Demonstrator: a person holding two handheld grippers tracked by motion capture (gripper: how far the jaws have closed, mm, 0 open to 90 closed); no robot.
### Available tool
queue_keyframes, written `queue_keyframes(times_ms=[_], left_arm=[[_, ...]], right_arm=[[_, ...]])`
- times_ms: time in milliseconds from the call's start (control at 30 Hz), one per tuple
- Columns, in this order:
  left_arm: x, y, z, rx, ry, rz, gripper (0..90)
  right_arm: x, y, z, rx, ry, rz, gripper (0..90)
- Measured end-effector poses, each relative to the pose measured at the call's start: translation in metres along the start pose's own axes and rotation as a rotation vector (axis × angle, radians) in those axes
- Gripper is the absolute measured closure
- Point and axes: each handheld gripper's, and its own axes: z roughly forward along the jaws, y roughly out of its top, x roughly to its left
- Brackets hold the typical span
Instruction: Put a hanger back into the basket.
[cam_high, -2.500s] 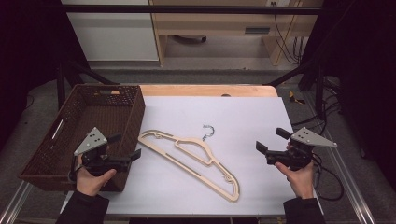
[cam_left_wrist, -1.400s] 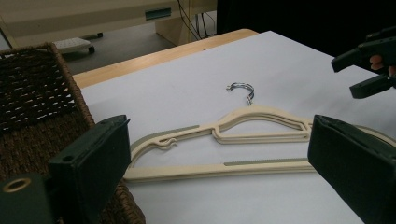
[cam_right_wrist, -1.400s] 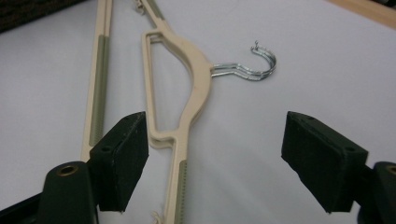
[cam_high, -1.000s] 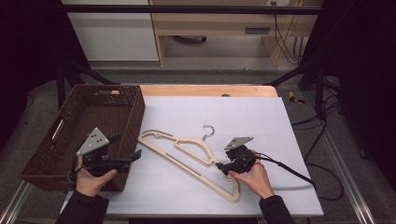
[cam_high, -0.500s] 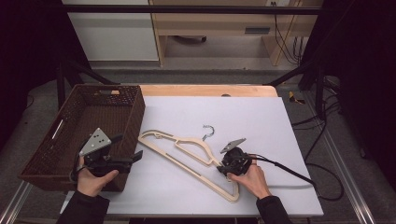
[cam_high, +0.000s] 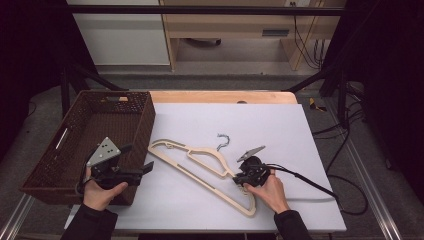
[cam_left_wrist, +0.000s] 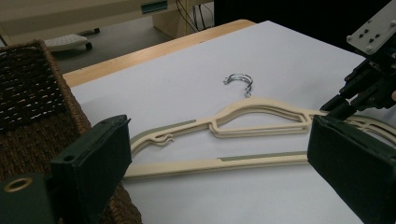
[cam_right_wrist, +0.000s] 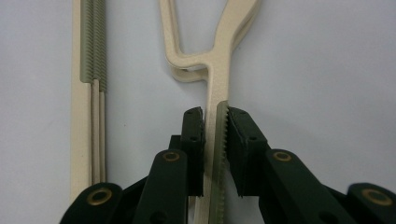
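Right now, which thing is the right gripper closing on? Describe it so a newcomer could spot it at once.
On the white table top, right of the brown wicker basket, lies a stack of cream plastic hangers. The right gripper has just been closing, with one shoulder arm of the stack between its jaws. It is the only pale, triangular thing there, topped by a small metal hook.

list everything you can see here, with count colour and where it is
hangers: at least two stacked, cream with grey-green grip strips and a metal hook, middle of the table
basket: one, dark brown wicker, left edge of the table
table: one, white top with a wooden far edge
cabinet: one, white, on the floor behind the table
left hand-held gripper: one, black with a grey plate, jaws open, beside the basket's near corner
right hand-held gripper: one, black, jaws just been closing around a hanger shoulder arm
hands: two, one holding each gripper
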Motion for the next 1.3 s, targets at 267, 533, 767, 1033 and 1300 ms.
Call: queue_keyframes(times_ms=[267, 533, 767, 1033, 1300], left_arm=[[0.000, 0.000, 0.000, 0.001, 0.001, 0.000, 6.1], [-0.004, 0.001, 0.003, 0.007, -0.005, 0.002, 6.2], [-0.014, 0.002, 0.010, 0.024, -0.022, 0.012, 6.4], [-0.024, 0.008, 0.024, 0.054, -0.046, 0.037, 6.7], [-0.037, 0.026, 0.049, 0.109, -0.099, 0.088, 5.9]], right_arm=[[0.000, 0.001, -0.006, -0.015, -0.002, 0.012, 78.1], [0.001, 0.001, -0.013, -0.039, -0.020, 0.031, 79.8], [0.002, 0.002, -0.020, -0.077, -0.017, 0.028, 80.1], [0.001, 0.001, -0.028, -0.104, -0.012, -0.008, 80.2], [0.000, 0.001, -0.035, -0.126, -0.009, -0.048, 80.4]])
